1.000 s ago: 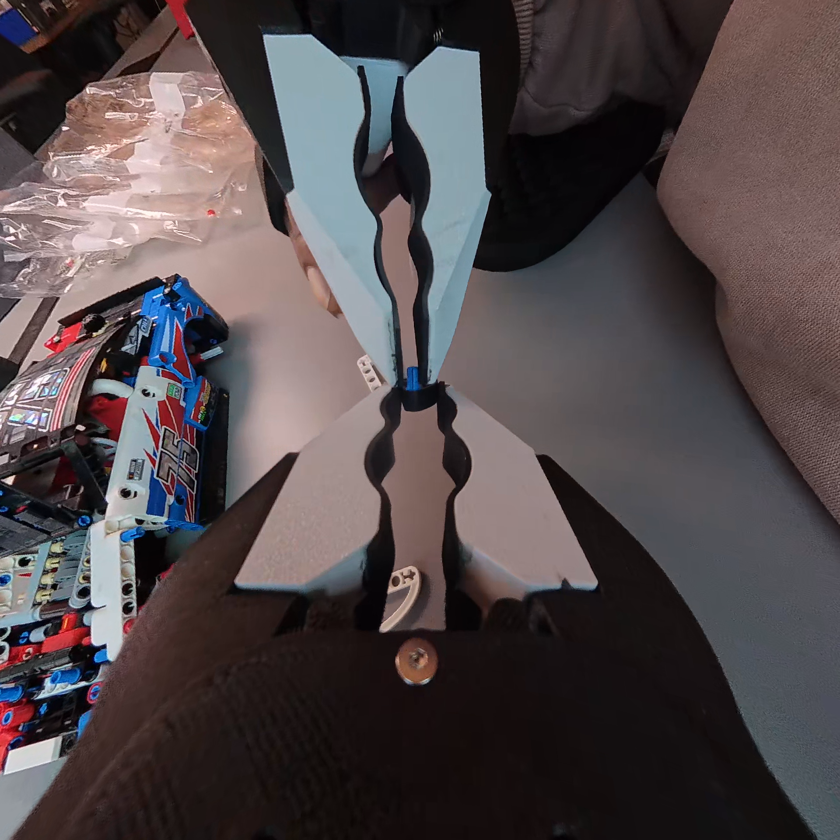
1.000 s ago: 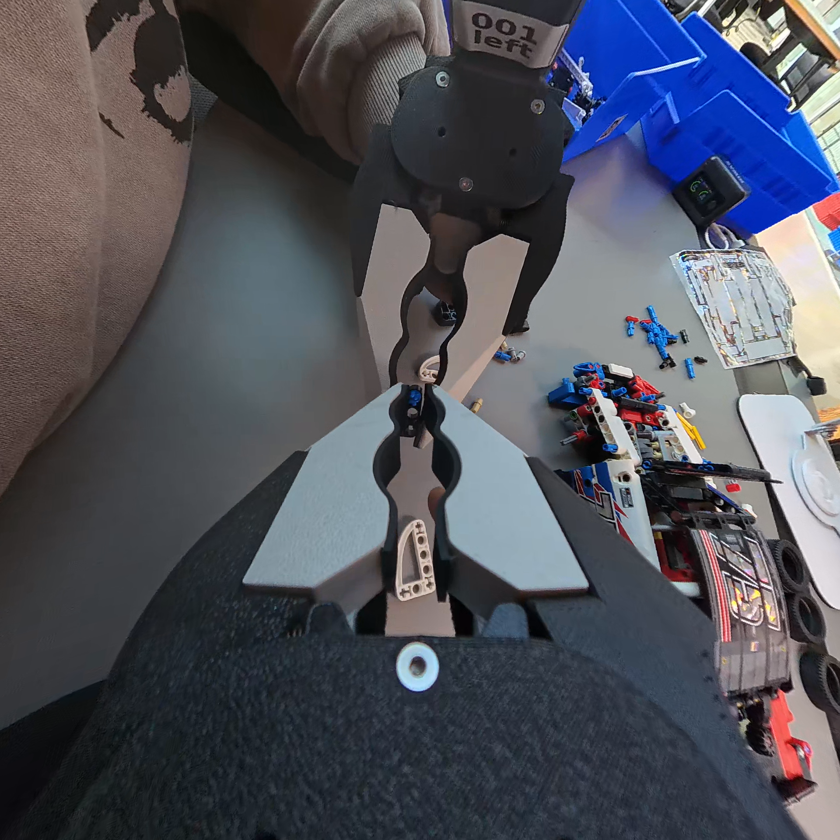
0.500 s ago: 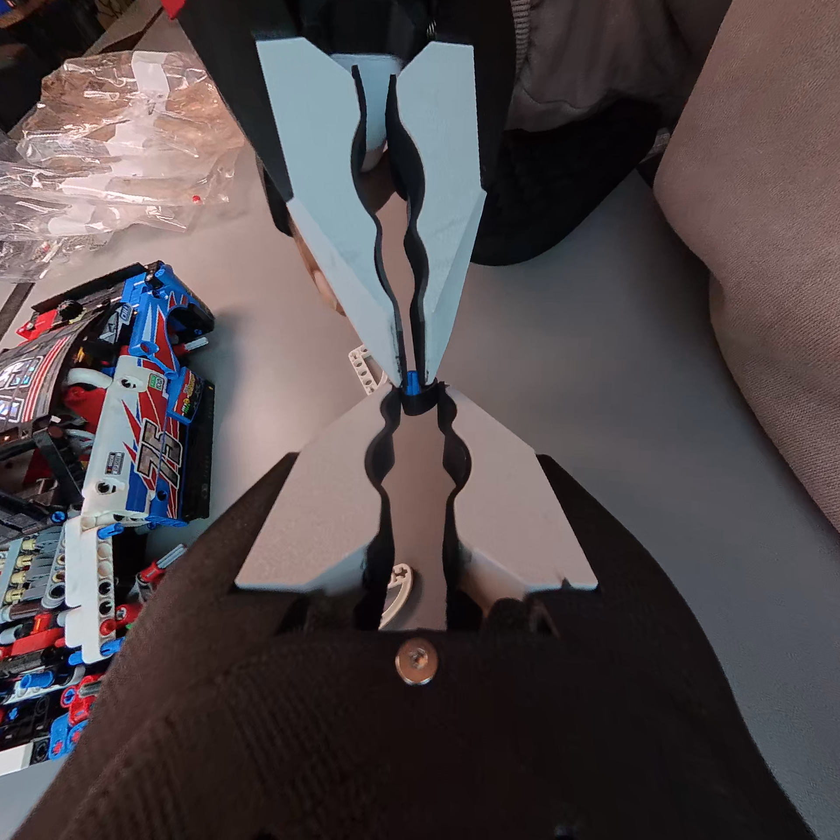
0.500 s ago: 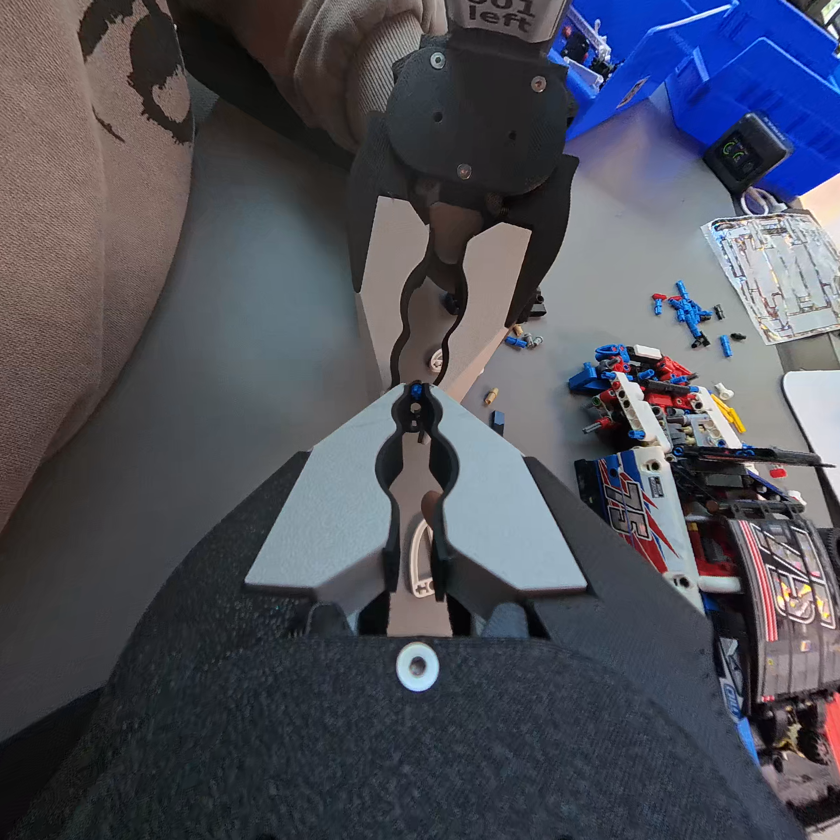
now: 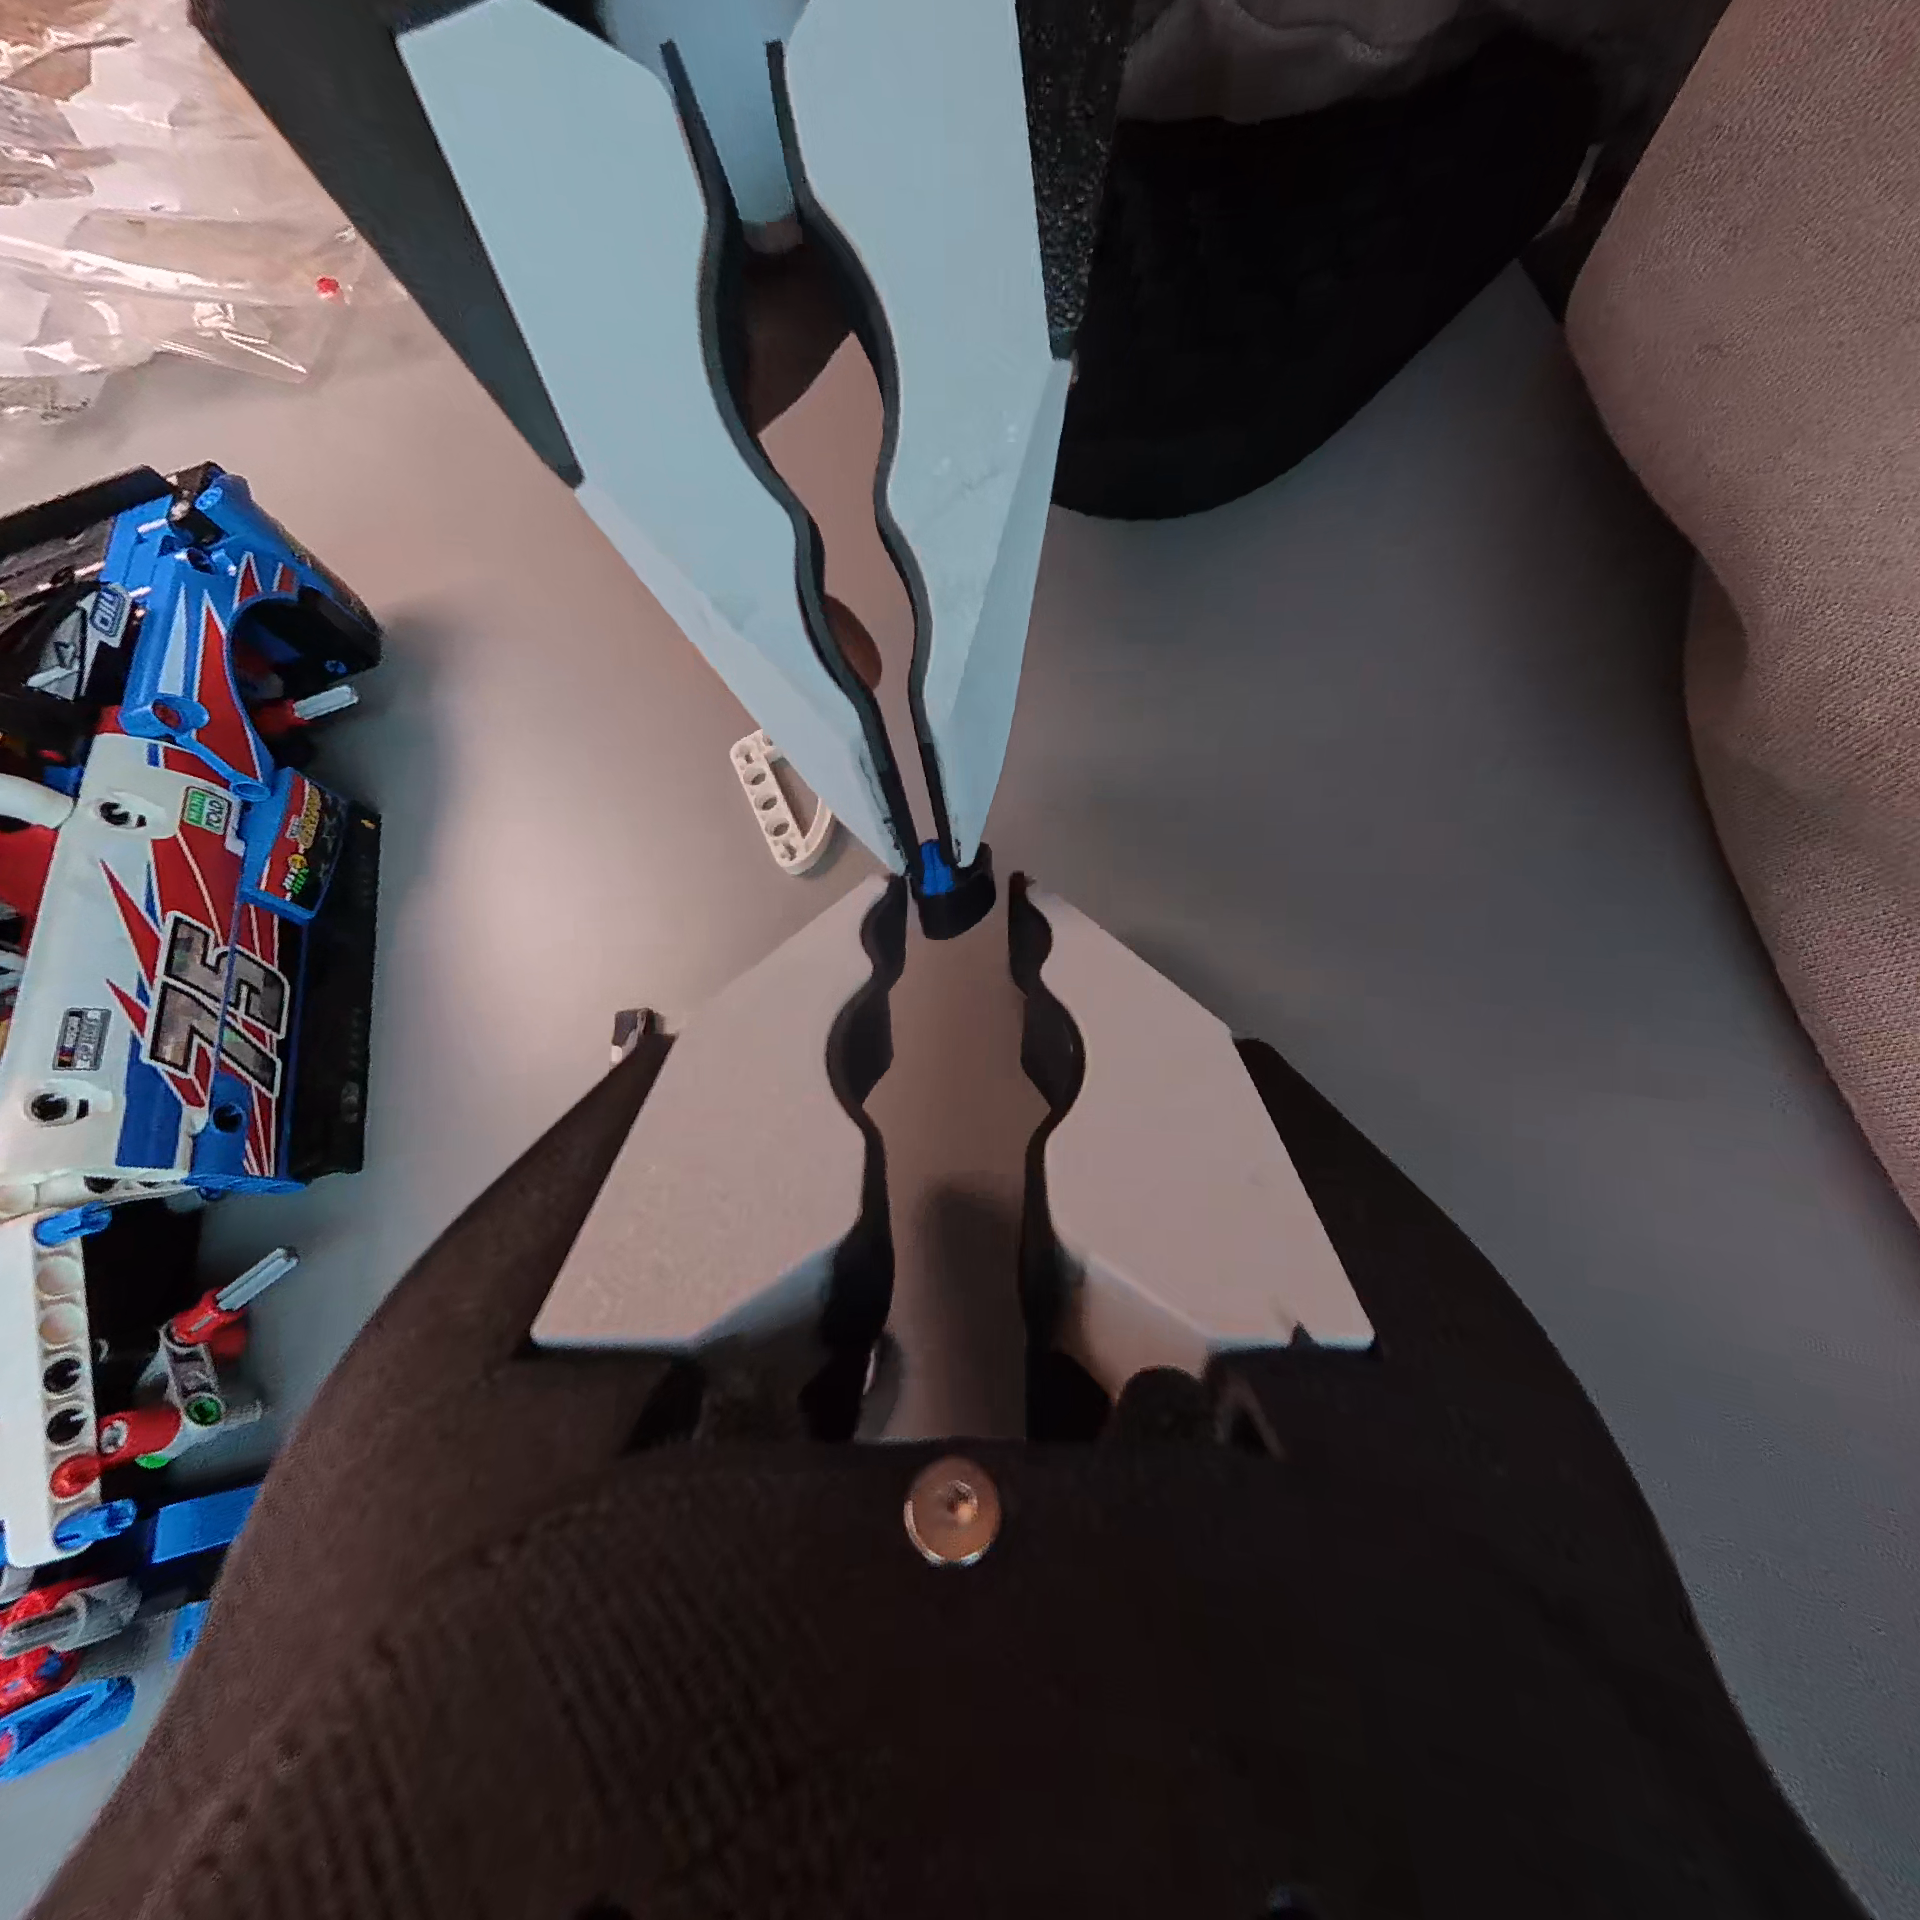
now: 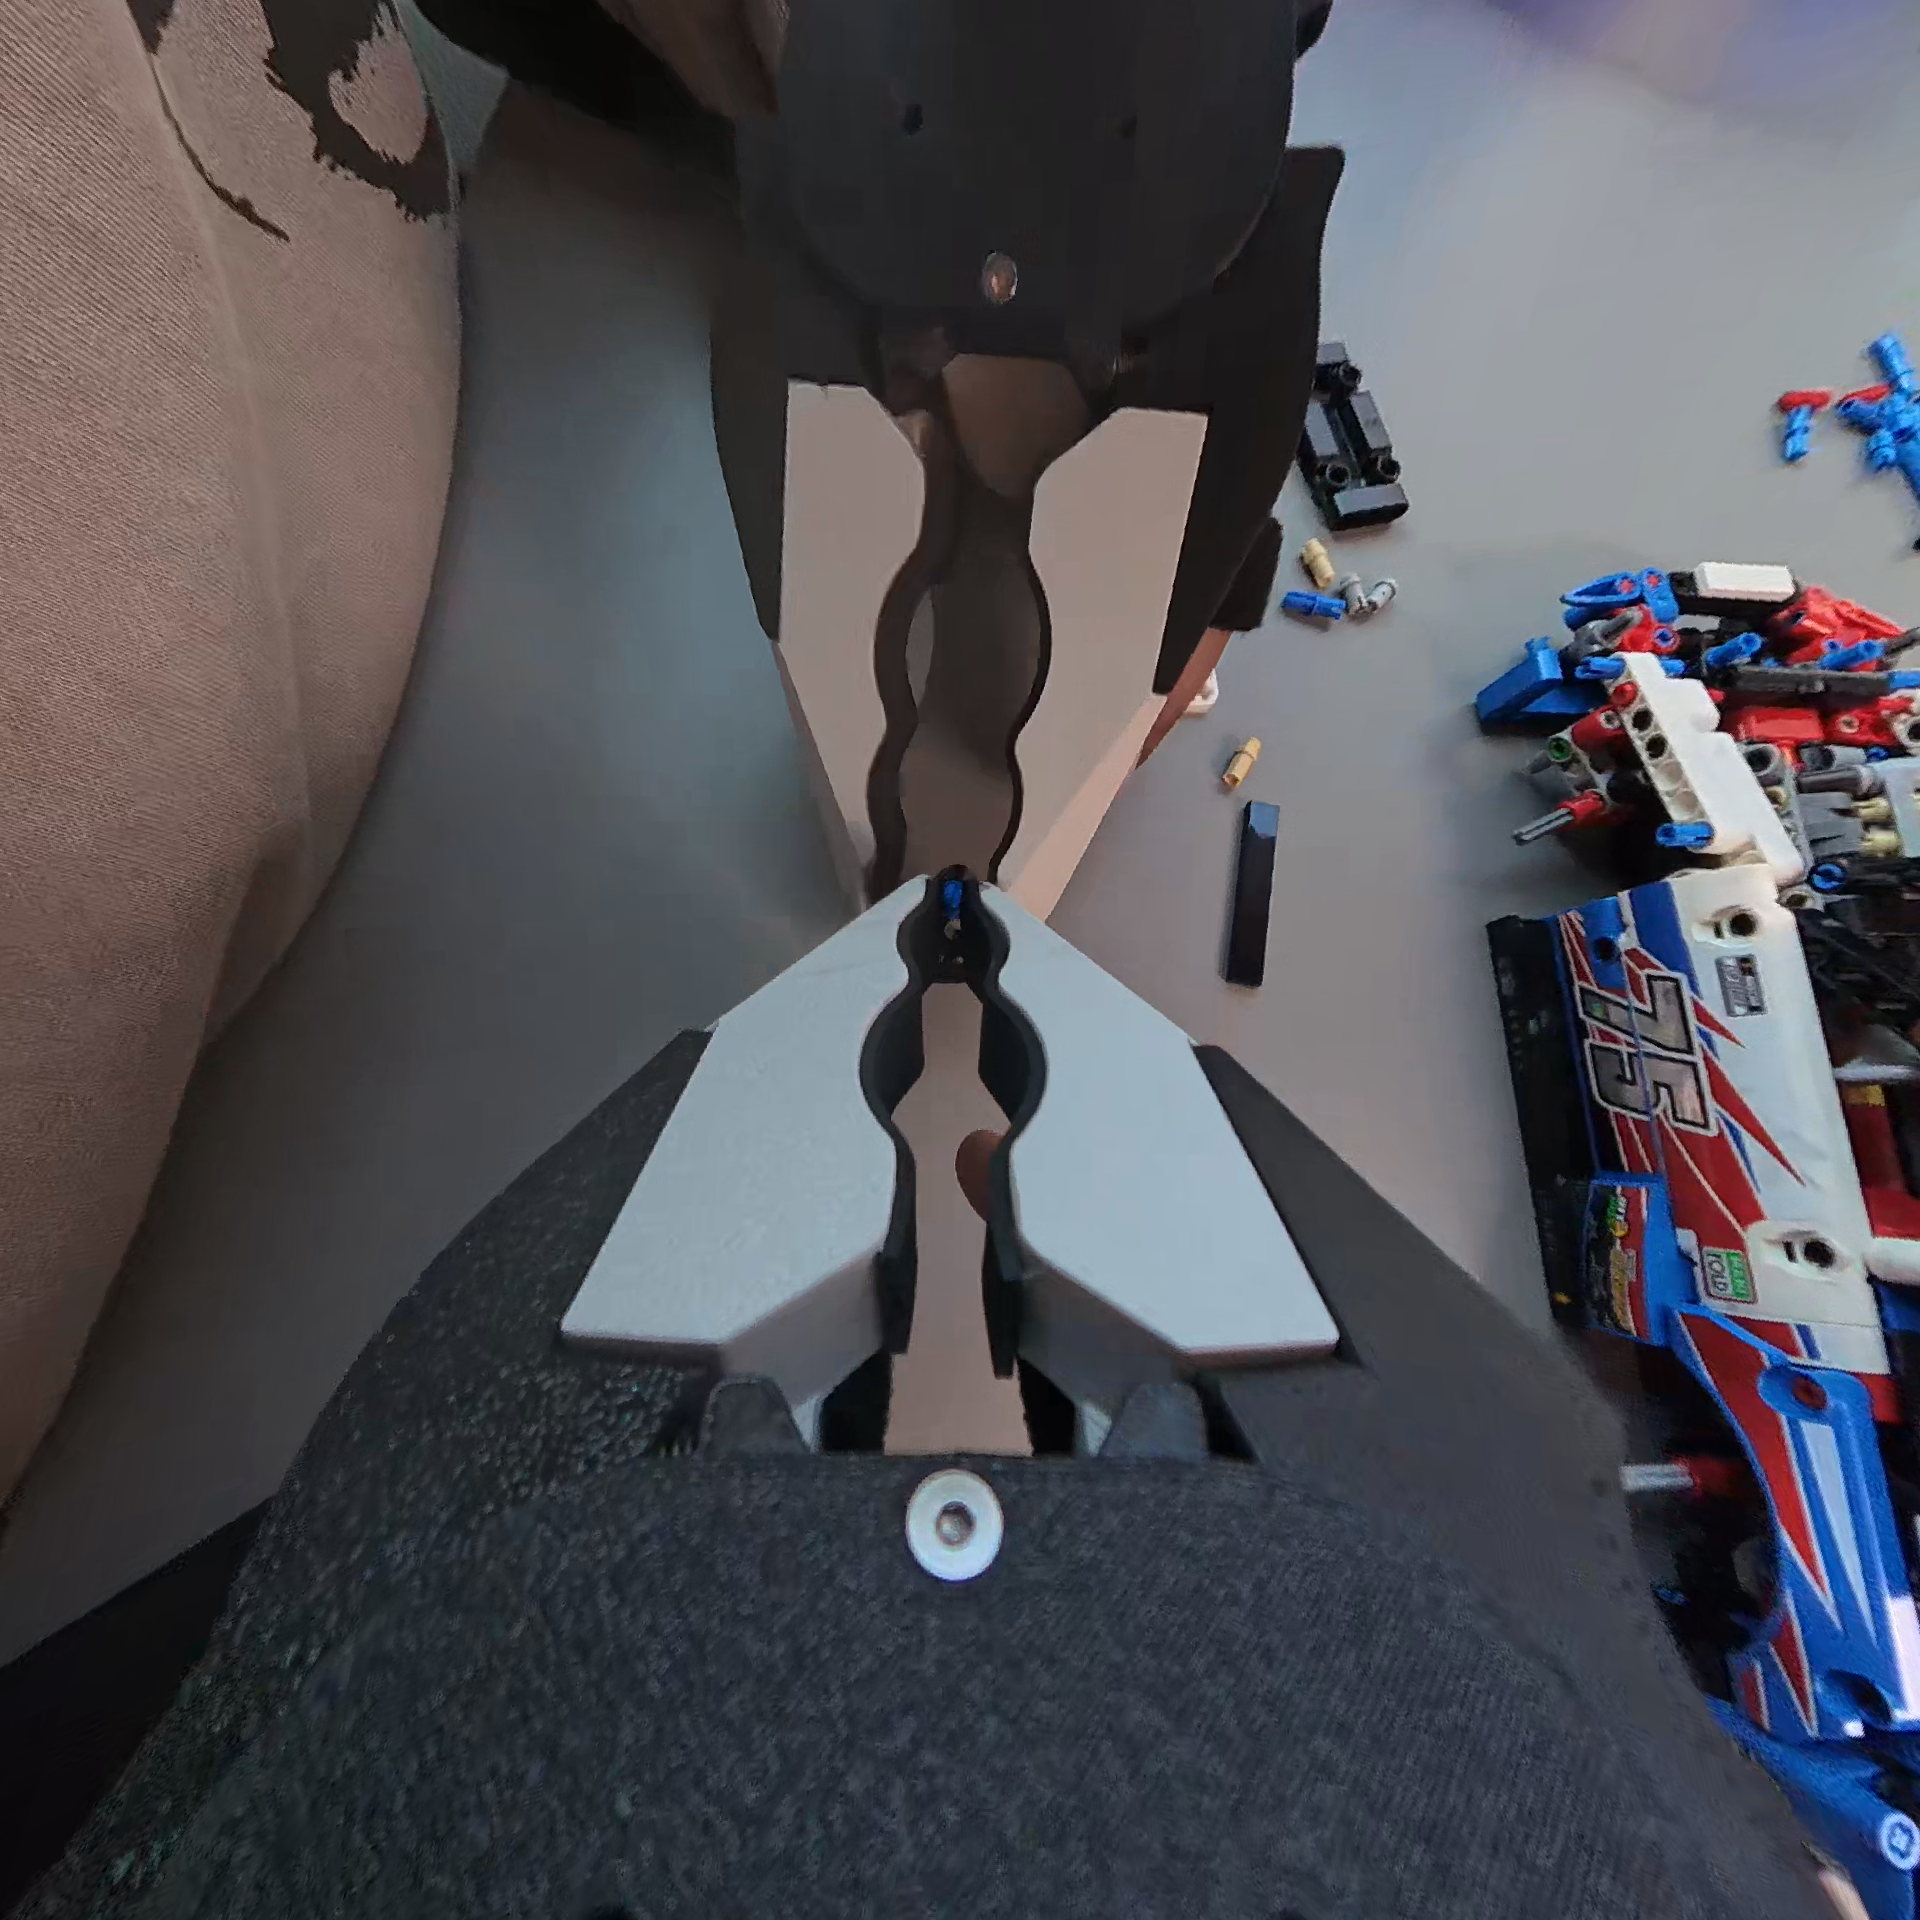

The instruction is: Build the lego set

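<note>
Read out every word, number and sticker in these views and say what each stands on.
I do not copy out writing, so this gives only where it stands.
Lego car, side panel: large number decal, clearly legible.
Same panel: small sponsor stickers, mostly too small to read.

Your left gripper (image 5: 951, 883) and right gripper (image 5: 932, 831) meet tip to tip at the centre of the table (image 5: 1351, 831), a small pin-and-connector piece (image 5: 943, 888) between them. In the left wrist view, a curved beam (image 5: 779, 810) lies just beside the tips at 10 o'clock, the car model (image 5: 177, 883) at 9 o'clock, plastic bags (image 5: 135, 239) at 11 o'clock.
</note>
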A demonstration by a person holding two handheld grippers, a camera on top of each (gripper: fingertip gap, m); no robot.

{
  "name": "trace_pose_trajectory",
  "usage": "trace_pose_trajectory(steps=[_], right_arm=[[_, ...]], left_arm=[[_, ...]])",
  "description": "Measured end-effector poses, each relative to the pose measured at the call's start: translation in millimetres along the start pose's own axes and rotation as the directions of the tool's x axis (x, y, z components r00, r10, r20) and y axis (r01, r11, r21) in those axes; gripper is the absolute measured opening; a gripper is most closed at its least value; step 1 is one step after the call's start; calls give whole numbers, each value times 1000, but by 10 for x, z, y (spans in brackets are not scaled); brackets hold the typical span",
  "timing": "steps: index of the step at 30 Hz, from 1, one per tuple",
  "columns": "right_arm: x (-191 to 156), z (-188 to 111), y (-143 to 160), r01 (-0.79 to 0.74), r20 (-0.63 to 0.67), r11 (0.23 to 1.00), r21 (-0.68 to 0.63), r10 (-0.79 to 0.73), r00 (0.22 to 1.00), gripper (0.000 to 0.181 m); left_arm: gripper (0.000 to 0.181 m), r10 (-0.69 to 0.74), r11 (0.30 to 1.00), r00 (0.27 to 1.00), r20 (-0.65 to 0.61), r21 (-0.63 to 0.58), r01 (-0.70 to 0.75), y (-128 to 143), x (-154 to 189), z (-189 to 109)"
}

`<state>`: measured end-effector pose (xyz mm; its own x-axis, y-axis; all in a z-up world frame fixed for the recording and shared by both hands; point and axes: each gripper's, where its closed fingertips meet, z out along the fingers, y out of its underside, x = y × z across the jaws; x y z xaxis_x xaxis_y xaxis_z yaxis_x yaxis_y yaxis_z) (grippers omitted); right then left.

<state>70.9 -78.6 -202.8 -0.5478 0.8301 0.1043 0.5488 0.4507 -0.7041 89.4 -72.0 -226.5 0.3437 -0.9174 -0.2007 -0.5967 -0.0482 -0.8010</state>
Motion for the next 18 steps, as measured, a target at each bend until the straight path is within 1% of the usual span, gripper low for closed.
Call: trace_pose_trajectory(steps=[1, 4, 6, 9, 11, 13, 14, 15, 18], right_arm=[[12, 14, 50, -2, -1, 999, -39, 1, 1000, 0], [5, 101, 149, -6, 20, 991, -132, 9, 1000, 0], [16, 171, 196, 5, 15, 984, -181, -3, 1000, 1], [39, 216, 175, 9, 1, 987, -163, -9, 1000, 3], [47, 147, 149, -1, -1, 992, -126, 1, 1000, 8], [115, -11, 93, -32, -25, 998, -57, 31, 999, 17], [170, -106, 102, -45, -47, 998, -37, 44, 998, 18], [224, -190, 152, -56, -68, 998, -37, 53, 996, 18], [305, -300, 505, -104, -86, 986, -127, 93, 992, 26]], left_arm=[[24, -5, 1000, 1000, -2, -2, 5, 1, -2, -11], [31, -47, 999, 999, -18, 4, 47, -3, -22, -63], [30, -69, 998, 997, -23, -12, 69, 32, -29, -68], [26, -65, 997, 998, -16, -51, 64, 104, -17, -50], [26, -69, 996, 998, -10, -54, 68, 117, -19, -47], [22, -83, 995, 997, -3, -51, 82, 121, -39, -58], [22, -89, 995, 996, 1, -49, 89, 123, -50, -62], [21, -94, 994, 996, 5, -50, 94, 128, -63, -66], [21, -100, 993, 995, 13, -55, 101, 142, -86, -66]])
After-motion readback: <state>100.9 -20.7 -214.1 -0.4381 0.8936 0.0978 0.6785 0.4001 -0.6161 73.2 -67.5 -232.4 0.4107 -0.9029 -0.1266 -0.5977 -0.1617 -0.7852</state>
